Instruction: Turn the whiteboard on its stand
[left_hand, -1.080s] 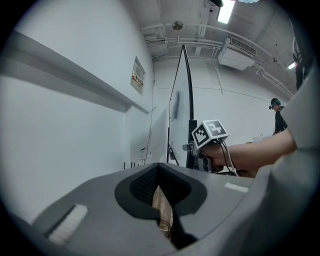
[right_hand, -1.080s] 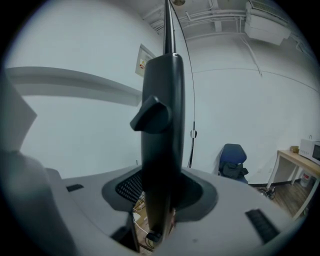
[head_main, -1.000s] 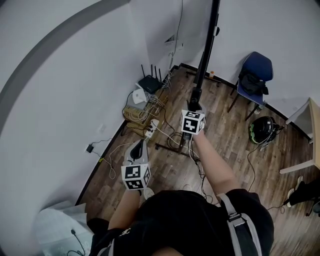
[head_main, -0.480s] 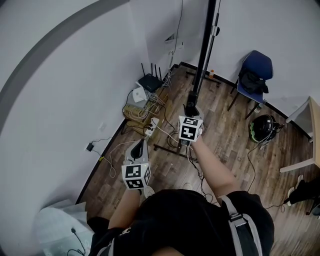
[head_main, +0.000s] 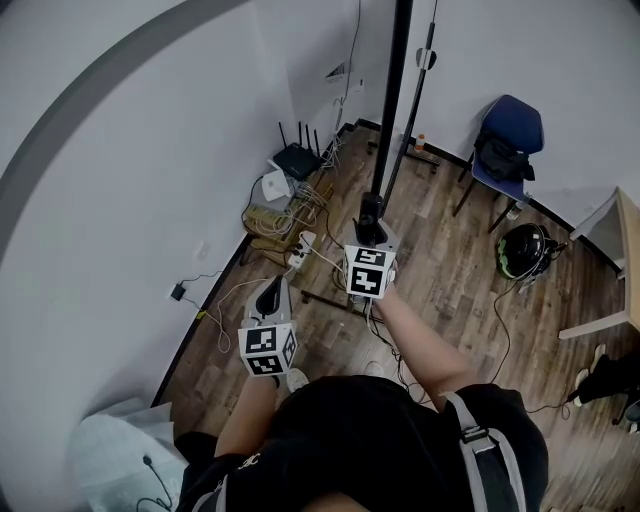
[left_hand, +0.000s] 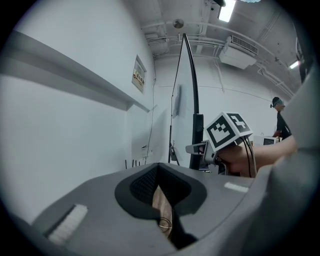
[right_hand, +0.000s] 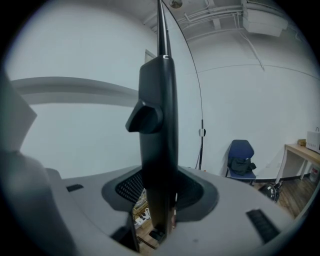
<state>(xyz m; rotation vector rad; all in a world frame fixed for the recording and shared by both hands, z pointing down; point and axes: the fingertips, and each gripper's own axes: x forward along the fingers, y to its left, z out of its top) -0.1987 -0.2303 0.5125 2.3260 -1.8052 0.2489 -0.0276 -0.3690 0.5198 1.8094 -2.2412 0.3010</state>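
1 tool (right_hand: 159, 200) gripping stand post (right_hand: 158, 120), chair (head_main: 510, 132) nearby

Whiteboard (left_hand: 183, 95) stands upright, seen almost edge-on: a tall, thin pale sliver with a black edge. Its stand's black post (right_hand: 159, 150), with a side knob (right_hand: 145, 117), rises vertically.

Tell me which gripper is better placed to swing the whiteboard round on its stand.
Right. The right gripper is clamped on the whiteboard's black upright, so it can likely swing it. The left gripper has its jaws together on nothing and hangs apart from it, nearer the wall.
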